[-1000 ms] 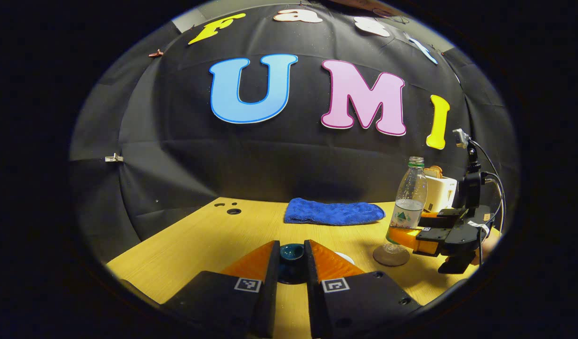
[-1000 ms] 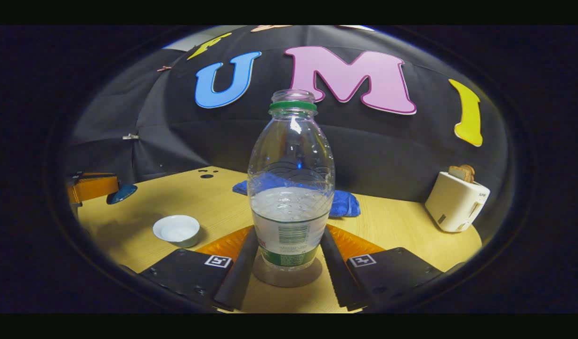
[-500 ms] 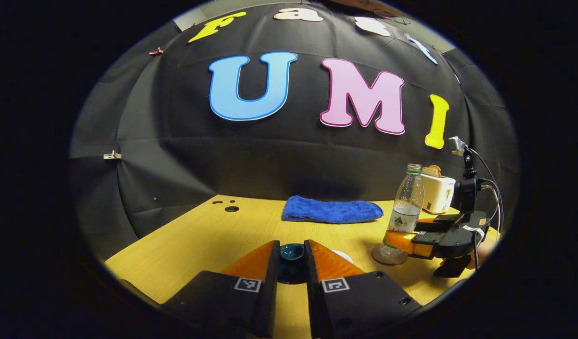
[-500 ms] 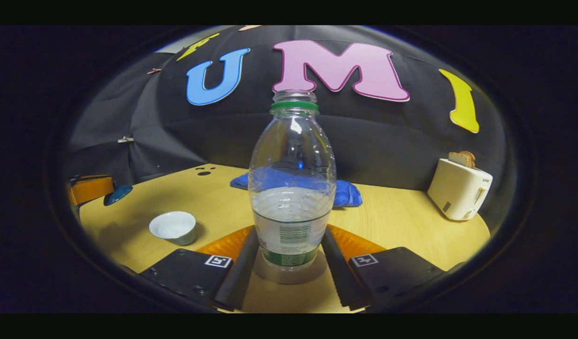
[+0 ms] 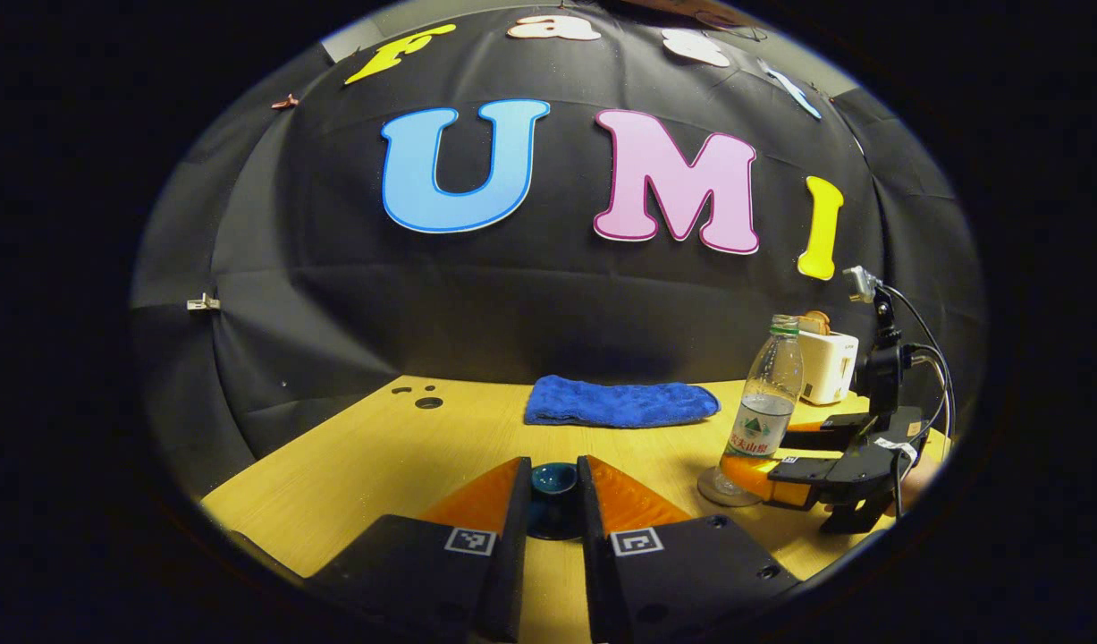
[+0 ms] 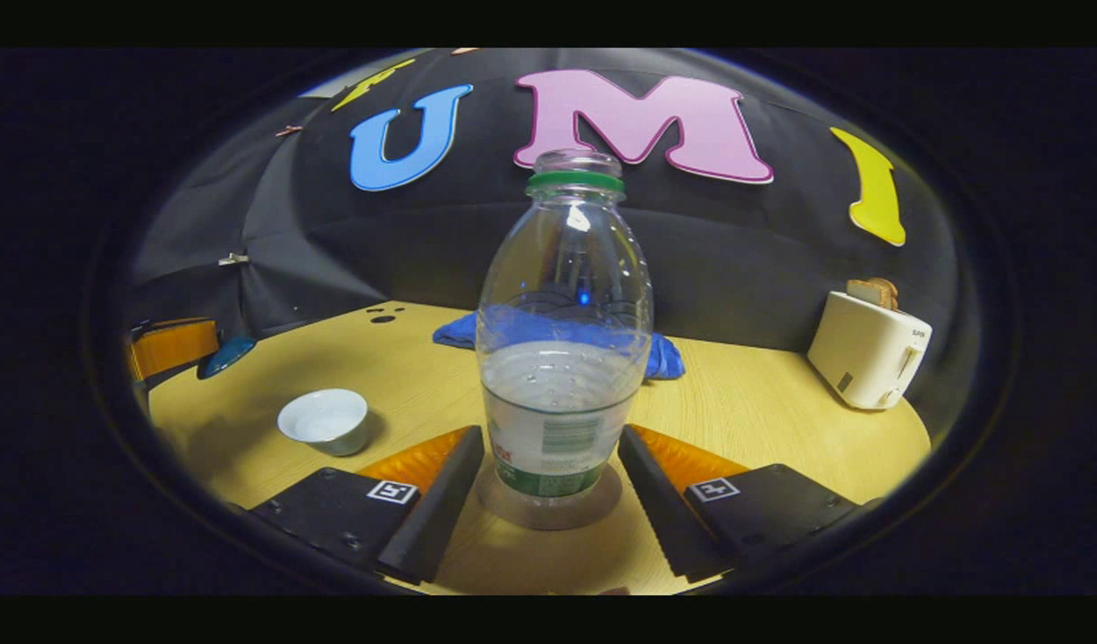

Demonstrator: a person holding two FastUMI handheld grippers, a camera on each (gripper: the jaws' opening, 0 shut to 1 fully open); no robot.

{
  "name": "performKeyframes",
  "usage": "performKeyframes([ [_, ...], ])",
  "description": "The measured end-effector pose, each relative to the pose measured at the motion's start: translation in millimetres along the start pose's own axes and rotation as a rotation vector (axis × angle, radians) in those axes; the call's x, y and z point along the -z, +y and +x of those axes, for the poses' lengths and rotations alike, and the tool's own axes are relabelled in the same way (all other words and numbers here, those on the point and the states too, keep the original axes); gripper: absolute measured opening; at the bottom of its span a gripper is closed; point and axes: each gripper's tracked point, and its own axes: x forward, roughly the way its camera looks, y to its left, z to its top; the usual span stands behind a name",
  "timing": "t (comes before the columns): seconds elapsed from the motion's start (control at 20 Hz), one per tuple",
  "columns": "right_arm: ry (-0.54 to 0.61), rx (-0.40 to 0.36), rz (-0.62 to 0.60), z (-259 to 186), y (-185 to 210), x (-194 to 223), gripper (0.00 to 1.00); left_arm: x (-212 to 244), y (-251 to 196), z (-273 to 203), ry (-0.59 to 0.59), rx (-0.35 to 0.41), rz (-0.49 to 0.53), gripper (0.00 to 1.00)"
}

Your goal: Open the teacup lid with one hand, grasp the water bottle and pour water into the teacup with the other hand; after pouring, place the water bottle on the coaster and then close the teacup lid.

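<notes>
In the left gripper view, the left claw (image 5: 554,501) sits at the bottom centre of the frame, clenched on the dark teal lid (image 5: 553,480), both fingers pressing its sides above the wooden counter (image 5: 378,465). Beyond it, mid-frame, a blue cloth (image 5: 621,402) lies flat near the black wall. At the right edge the bottle (image 5: 764,402) stands upright on a round coaster (image 5: 723,487), with a white toaster (image 5: 827,365) behind it. The right claw (image 5: 763,456) reaches in level from the far right at the bottle's base; cables rise from its body, and a sliver of the hand holding it shows at the frame's edge.

In the right gripper view, the right claw (image 6: 548,478) lies at the bottom of the frame, released: its fingers (image 6: 432,505) stand apart on either side of the bottle (image 6: 561,340), with a gap showing on each side. The bottle, uncapped and roughly half full, rests on the coaster (image 6: 548,508) at centre. To the lower left sits the white cup (image 6: 323,420), open. Farther off, at the left edge, the left claw holds the lid (image 6: 227,355) up off the counter (image 6: 763,420). The cloth (image 6: 664,356) lies behind the bottle; the toaster (image 6: 868,351), bread in its slot, stands at right.
</notes>
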Motion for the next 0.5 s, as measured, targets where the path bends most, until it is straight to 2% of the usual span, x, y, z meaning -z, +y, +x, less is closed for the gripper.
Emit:
performKeyframes([
  [0.1,0.013,0.009,0.006,-5,-1,5,0.98,0,-6,5,-0.002,0.013,0.002,0.32],
  [0.25,0.028,0.019,-0.011,-20,-1,10,0.98,3,-18,16,-0.002,0.040,-0.002,0.28],
  [0.3,0.031,0.024,-0.022,-27,-1,12,0.98,5,-22,20,0.003,0.050,-0.004,0.32],
  [0.5,0.052,0.033,-0.020,-53,-1,20,0.98,18,-32,33,0.023,0.068,-0.001,0.32],
])
